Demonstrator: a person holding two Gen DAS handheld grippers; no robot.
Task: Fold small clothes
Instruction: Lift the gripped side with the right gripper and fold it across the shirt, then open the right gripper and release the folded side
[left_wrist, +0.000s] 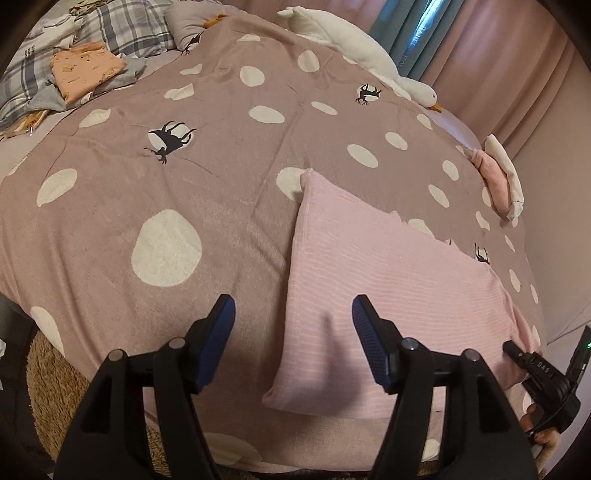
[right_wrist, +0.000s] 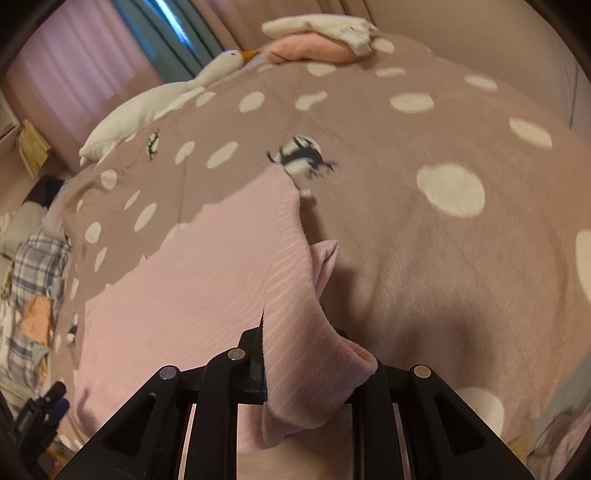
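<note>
A pink ribbed garment (left_wrist: 373, 295) lies spread on a bed covered by a mauve blanket (left_wrist: 184, 184) printed with white spots and small black deer. The left gripper (left_wrist: 293, 321) hangs just above the garment's near left edge with its blue-padded jaws spread apart and nothing between them; one pad is over the blanket, the other over the pink cloth, neither pressing on it. The right gripper (right_wrist: 295, 354) is clamped on the garment's right edge, and a fold of the pink cloth (right_wrist: 317, 350) rises from the bed and drapes over its fingers, hiding most of both pads. In the left wrist view the right gripper's black body (left_wrist: 543, 376) shows at the lower right corner, at the garment's far corner, with a bit of the person's hand (left_wrist: 543, 435) below it. A white goose plush (left_wrist: 354, 51) lies along the far edge of the bed, and a folded pink and white pile (left_wrist: 500, 173) sits at the right edge. At the far left, a folded orange piece (left_wrist: 86, 70) rests on grey cloth beside a plaid pillow (left_wrist: 122, 26). The right wrist view is somewhat blurred, so the exact grip point is probably near the hem.
</note>
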